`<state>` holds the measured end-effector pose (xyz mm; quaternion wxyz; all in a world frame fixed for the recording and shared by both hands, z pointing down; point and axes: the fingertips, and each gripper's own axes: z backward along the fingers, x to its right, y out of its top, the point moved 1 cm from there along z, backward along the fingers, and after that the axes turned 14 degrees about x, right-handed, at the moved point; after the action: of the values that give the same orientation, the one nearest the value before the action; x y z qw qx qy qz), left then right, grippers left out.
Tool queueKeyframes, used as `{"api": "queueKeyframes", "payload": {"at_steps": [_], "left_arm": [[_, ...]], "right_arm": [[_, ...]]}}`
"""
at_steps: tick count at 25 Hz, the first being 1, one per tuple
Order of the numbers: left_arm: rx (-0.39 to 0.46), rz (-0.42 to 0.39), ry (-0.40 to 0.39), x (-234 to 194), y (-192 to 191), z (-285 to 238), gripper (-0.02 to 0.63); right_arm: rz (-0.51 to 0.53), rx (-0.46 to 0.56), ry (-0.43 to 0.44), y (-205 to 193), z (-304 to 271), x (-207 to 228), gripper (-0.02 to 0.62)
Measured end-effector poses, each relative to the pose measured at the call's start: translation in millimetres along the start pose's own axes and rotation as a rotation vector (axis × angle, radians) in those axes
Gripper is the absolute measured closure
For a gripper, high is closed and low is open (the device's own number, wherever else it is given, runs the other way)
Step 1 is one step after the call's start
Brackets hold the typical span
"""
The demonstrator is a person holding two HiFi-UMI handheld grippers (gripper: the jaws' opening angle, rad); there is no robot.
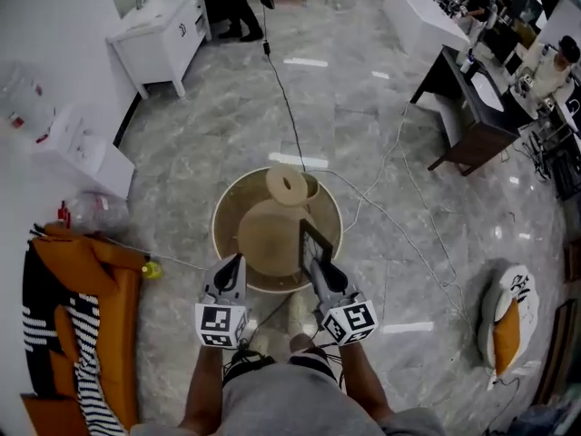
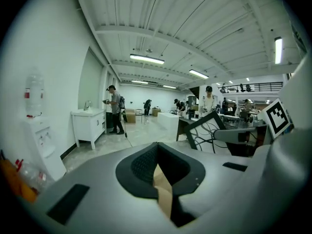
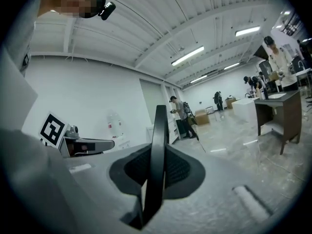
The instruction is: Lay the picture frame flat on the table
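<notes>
A round wooden table (image 1: 223, 209) stands on a grey marble floor, with a pale ring-shaped piece (image 1: 289, 185) at its far edge. The right gripper (image 1: 318, 267) clamps the lower edge of a black picture frame (image 1: 315, 244), which stands upright over the tabletop. The left gripper (image 1: 233, 261) hangs beside it over the near rim, apart from the frame. An orange and striped cloth (image 1: 77, 325) lies at the left.

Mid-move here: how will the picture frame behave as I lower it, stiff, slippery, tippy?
Probably stiff: the picture frame shows as a straight thin edge between the fingers of the right gripper. Likely to tip if released upright, being so thin. It may pivot, since only one edge looks pinched, above the table.
</notes>
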<state>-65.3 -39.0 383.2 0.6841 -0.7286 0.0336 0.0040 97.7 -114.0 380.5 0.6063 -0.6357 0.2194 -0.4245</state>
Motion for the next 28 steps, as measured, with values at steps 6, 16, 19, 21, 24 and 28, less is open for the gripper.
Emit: {"api": "queueKeyframes", "payload": {"at_steps": [6, 16, 19, 21, 24, 28], "left_arm": [[-0.074, 0.050, 0.143, -42, -52, -29, 0.588], [-0.161, 0.114, 0.292, -94, -168, -55, 0.588], [-0.181, 0.131, 0.306, -101, -202, -63, 0.588], [-0.197, 0.139, 0.302, -100, -223, -67, 0.588], [-0.233, 0.147, 0.293, -98, -259, -70, 0.588], [-0.267, 0.174, 0.300, -102, -308, -73, 0.588]], "right_arm": [[-0.057, -0.141, 0.098, -63, -59, 26, 0.553], [-0.085, -0.295, 0.204, -187, -118, 58, 0.552], [-0.086, -0.329, 0.219, -221, -126, 67, 0.552], [-0.096, -0.351, 0.223, -241, -127, 74, 0.552], [-0.101, -0.385, 0.224, -274, -126, 84, 0.552], [-0.106, -0.436, 0.233, -323, -125, 91, 0.552]]}}
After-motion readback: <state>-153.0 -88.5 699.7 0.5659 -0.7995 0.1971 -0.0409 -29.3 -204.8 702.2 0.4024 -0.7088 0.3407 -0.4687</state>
